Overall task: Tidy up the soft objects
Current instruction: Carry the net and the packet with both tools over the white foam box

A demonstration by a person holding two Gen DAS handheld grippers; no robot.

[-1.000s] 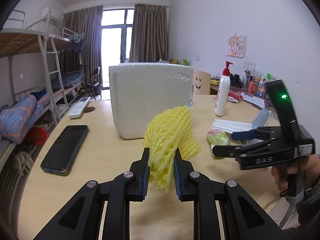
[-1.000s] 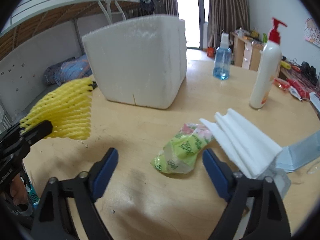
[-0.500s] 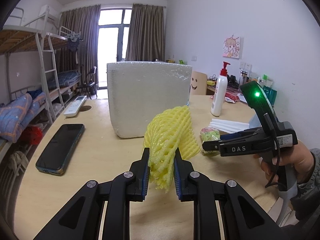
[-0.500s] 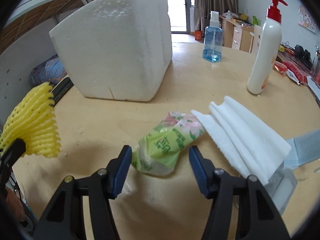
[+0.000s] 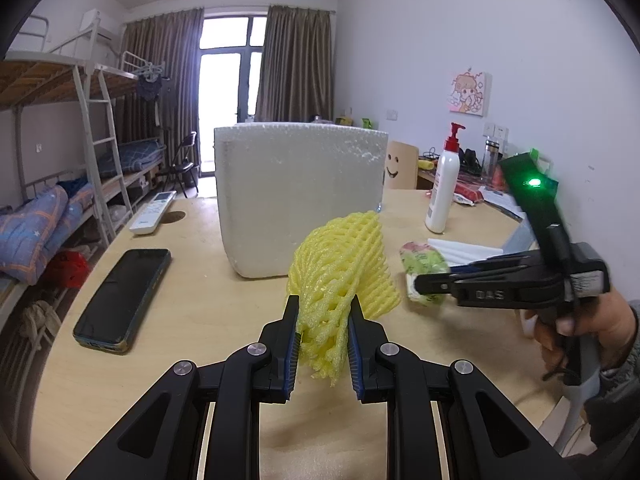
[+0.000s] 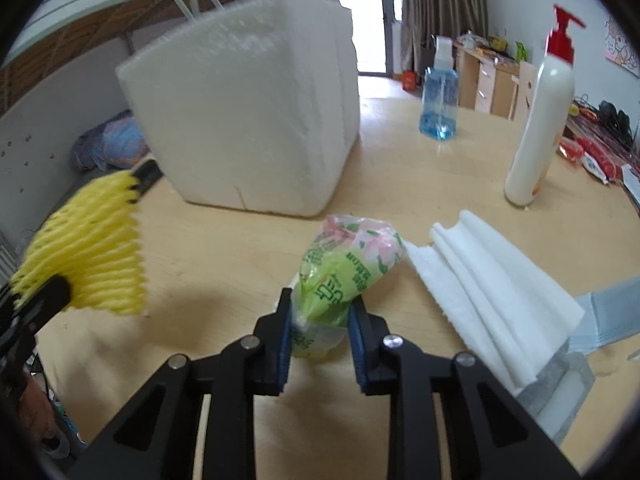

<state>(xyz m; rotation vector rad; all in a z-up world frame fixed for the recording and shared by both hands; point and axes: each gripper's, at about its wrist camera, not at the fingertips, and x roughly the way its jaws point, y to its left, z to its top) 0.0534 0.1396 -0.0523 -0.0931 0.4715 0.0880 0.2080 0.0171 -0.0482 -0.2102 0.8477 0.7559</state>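
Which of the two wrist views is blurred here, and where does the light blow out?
Right wrist view: motion-smeared, worst on the yellow foam net and the foam box; doorway blown out. Left wrist view: sharp on the yellow foam net, with the window overexposed and backlighting the room. Both views: strong fisheye bending and dark corner vignetting.

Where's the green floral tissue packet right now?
The green floral tissue packet sits between the right gripper's closing jaws, centre of the right wrist view, beside folded white cloths.
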